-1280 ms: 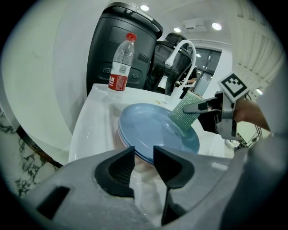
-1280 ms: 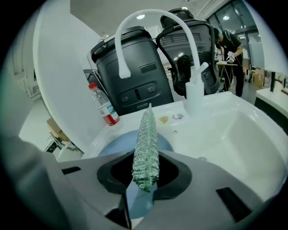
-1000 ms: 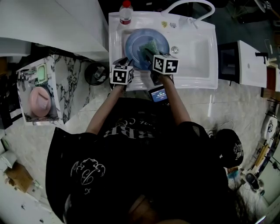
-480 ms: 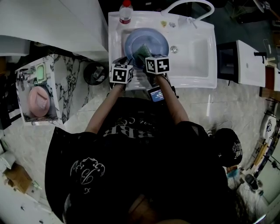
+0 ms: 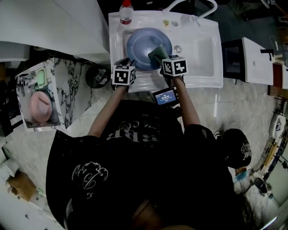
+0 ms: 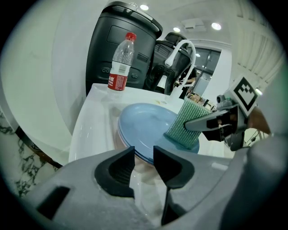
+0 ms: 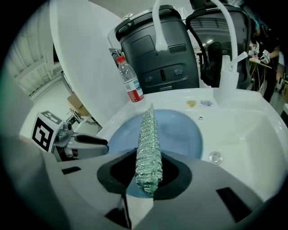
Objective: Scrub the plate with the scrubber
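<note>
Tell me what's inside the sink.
A blue plate, its rim clamped by the left gripper, and the scrubber in the right gripper, touching the plate. A drain shows beside it. The sink floor under the plate is covered.

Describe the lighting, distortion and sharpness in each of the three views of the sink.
Head view: dim overall, the white sink the brightest patch, the dark shirt nearly featureless. Left gripper view: strong fisheye with black corners, ceiling lamps glaring at the top, blue plate evenly lit. Right gripper view: same round vignette, the faucet bowed, the scrubber crisp between the jaws.
</note>
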A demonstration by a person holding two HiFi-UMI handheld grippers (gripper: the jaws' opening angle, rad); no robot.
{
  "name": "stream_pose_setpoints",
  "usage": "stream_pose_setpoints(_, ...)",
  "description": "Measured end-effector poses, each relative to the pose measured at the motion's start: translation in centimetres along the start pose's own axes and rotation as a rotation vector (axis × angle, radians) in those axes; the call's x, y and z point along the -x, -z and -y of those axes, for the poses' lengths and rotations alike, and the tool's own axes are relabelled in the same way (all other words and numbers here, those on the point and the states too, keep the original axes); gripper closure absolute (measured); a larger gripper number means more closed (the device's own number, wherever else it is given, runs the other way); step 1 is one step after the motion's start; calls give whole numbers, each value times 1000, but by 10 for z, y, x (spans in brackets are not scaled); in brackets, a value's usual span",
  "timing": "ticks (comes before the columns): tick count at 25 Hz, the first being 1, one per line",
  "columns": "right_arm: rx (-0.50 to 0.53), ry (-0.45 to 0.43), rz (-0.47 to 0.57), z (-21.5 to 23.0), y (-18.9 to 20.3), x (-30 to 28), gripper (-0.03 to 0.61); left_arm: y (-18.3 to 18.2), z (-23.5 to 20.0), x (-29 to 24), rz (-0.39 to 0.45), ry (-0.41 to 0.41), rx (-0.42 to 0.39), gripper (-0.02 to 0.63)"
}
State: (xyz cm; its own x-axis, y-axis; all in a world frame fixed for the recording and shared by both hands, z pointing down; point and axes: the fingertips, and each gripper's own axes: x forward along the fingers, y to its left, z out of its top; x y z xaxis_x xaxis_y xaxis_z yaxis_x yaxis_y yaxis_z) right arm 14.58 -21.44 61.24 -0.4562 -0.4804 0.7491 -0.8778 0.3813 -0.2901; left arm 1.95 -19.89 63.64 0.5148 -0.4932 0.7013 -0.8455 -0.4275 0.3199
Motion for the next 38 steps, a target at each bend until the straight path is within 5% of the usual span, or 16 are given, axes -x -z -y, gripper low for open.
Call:
stream_pose_setpoints(13,99,158,89,52,-20,10,488,0,1,0,-6,-7,-19,476)
stream_pose_setpoints(27,107,94,114,32,-24,-3,488,0,-10,3,-65,-102,-232,474)
stream_pose_setpoints(31,105,113,123,25,-31,0,488,-5,-2,11,-53,-20,-236,474)
stream_pose_setpoints(38,38,41,290,-16,-58,39,488,-42,31,65,148,209,-242,475)
